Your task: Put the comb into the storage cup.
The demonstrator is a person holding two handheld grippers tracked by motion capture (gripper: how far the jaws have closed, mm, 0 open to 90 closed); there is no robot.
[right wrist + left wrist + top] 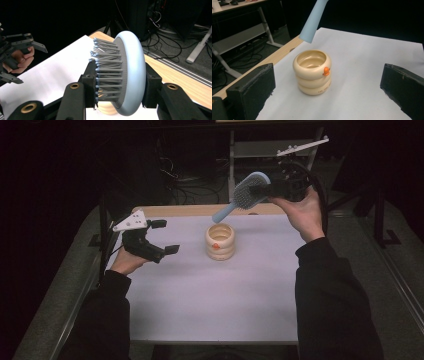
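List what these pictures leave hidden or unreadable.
- Small print low on the cream ringed cup, left gripper view: too small to read.
- Hairbrush handle, right gripper view: hidden behind the brush head.
- Hairbrush head, left gripper view: cut off by the top edge.

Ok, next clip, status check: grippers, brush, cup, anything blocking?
Right gripper shut on hairbrush, held above table. Left gripper open, empty, facing ringed cup. Brush handle tip hangs above the cup. Nothing in the way.

The worktop [210,295] is covered by a white sheet, with a strip of bare wood along its 12 o'clock edge. A cream ringed cup [220,241] with an orange spot stands upright on it, toward 12 o'clock from centre.
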